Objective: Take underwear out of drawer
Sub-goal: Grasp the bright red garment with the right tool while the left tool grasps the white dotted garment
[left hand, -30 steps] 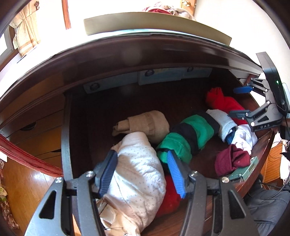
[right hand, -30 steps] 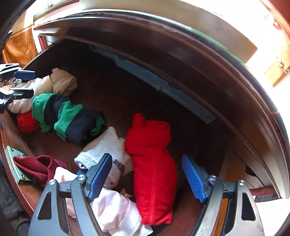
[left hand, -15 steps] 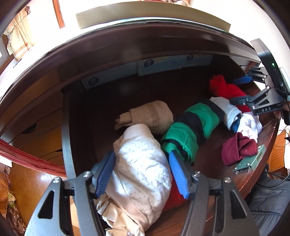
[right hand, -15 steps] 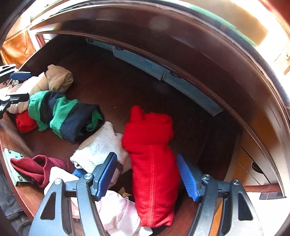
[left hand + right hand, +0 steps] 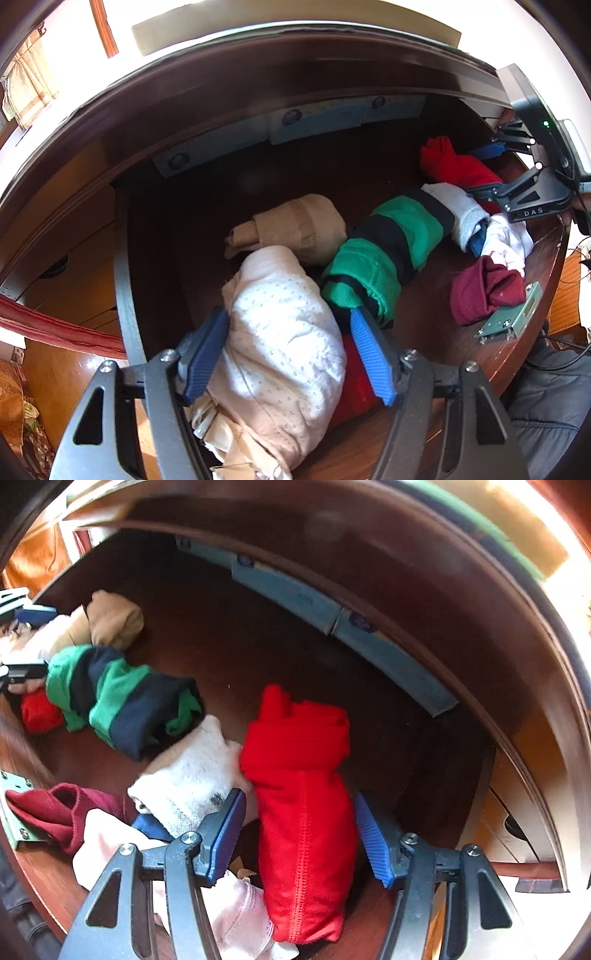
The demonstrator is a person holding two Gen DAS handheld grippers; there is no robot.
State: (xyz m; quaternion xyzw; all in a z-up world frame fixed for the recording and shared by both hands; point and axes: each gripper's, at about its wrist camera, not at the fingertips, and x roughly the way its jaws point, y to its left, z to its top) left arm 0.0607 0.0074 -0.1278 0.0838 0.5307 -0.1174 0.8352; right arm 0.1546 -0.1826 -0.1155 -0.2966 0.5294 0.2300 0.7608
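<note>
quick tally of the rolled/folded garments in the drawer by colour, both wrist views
Red: 2, the big red roll and a small red bundle
Maroon: 1
Green and navy striped: 1
Tan: 1
White dotted: 1
White-grey: 1
Pale pink: 1
Blue: 1, mostly hidden
Total: 9
</note>
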